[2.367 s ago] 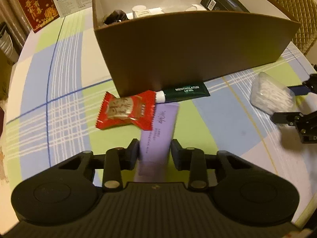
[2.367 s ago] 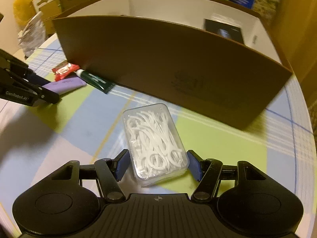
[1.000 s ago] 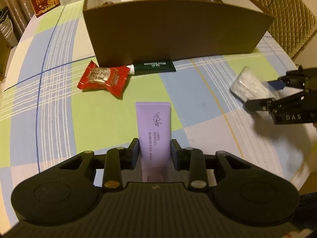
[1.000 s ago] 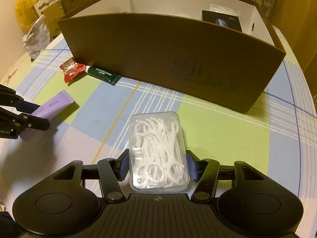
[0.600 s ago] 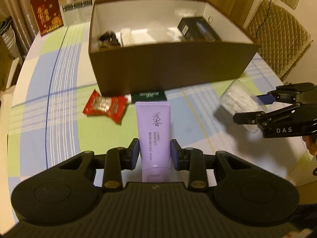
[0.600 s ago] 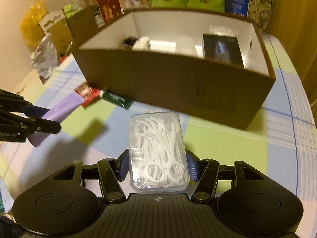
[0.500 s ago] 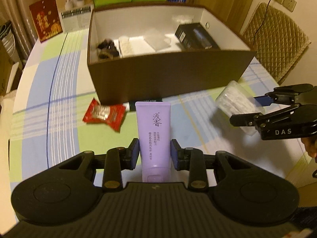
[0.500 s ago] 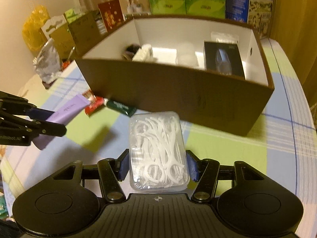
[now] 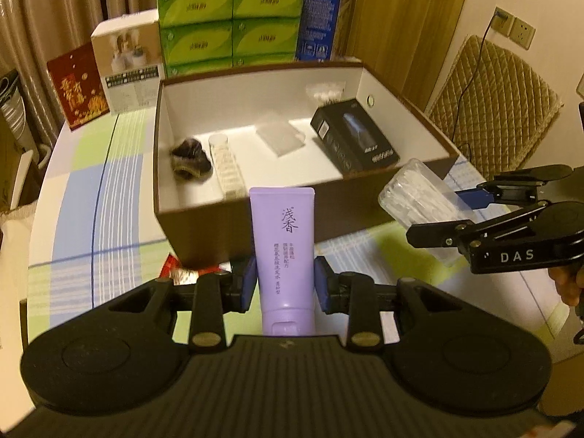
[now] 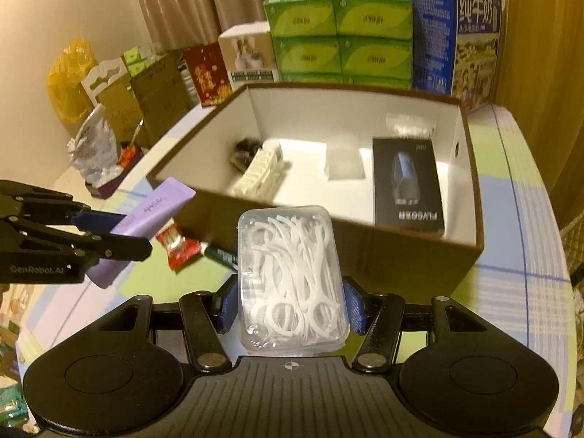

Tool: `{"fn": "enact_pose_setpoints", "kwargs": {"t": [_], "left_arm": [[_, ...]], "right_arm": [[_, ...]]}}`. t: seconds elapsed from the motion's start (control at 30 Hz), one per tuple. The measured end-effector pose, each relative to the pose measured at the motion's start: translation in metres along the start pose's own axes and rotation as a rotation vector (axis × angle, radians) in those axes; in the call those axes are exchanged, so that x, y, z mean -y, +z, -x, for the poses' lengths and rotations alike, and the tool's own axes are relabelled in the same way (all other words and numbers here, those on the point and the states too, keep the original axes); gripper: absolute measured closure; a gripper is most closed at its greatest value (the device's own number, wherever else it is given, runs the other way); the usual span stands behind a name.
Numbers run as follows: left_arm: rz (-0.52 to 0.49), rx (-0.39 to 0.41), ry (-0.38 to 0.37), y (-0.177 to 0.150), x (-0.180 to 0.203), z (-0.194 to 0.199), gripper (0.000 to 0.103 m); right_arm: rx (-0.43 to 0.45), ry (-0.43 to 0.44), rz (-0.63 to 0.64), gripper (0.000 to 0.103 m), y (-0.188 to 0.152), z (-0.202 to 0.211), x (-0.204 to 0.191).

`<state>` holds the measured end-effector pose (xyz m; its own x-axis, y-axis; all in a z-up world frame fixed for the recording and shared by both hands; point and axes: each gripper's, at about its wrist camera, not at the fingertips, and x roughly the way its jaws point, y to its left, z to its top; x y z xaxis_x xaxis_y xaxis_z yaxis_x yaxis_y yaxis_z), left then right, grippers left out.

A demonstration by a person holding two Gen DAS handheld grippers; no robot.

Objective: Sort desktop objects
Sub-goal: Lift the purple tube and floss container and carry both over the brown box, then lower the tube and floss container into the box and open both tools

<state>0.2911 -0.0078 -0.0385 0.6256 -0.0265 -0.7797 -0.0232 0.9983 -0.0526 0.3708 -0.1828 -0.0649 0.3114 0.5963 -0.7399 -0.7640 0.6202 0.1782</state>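
Note:
My left gripper [image 9: 284, 279] is shut on a purple tube [image 9: 283, 241] and holds it in the air before the near wall of the brown box [image 9: 328, 215]. My right gripper [image 10: 290, 304] is shut on a clear box of floss picks [image 10: 290, 277], also held up just short of the brown box [image 10: 401, 252]. The purple tube [image 10: 153, 208] and left gripper [image 10: 91, 233] show at the left of the right wrist view. The floss box [image 9: 419, 197] shows at the right of the left wrist view. A red candy [image 10: 177, 246] and a green lip gel tube [image 10: 221, 255] lie on the table by the box.
Inside the box are a black carton [image 9: 352, 144], a clear case [image 9: 279, 137], a white strip of pills [image 9: 226, 166] and a dark lump [image 9: 189, 158]. Green tissue packs [image 9: 231, 14] and cartons stand behind. The checked tablecloth [image 9: 84, 197] covers the round table.
Both grippers have risen from the table with their objects and moved toward the box; the inside of the box is now in view from above.

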Motion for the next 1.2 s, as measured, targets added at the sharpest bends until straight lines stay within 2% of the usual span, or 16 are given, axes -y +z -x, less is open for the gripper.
{"fn": "enact_pose_setpoints", "kwargs": {"t": [0.37, 0.67, 0.93, 1.2], "left_arm": [[0.002, 0.060, -0.007, 0.042, 0.001, -0.010, 0.075], [-0.004, 0.083, -0.011, 0.084, 0.003, -0.032, 0.075], [0.000, 0.072, -0.004, 0.106, 0.001, -0.060, 0.075], [0.039, 0.008, -0.013, 0.113, -0.002, -0.097, 0.075]], "right_arm": [[0.064, -0.001, -0.008, 0.048, 0.044, -0.003, 0.012], [0.067, -0.026, -0.021, 0.048, 0.081, -0.026, 0.030], [0.050, -0.055, -0.044, 0.048, 0.097, -0.047, 0.042], [-0.022, -0.055, -0.104, 0.048, 0.098, -0.078, 0.057]]}}
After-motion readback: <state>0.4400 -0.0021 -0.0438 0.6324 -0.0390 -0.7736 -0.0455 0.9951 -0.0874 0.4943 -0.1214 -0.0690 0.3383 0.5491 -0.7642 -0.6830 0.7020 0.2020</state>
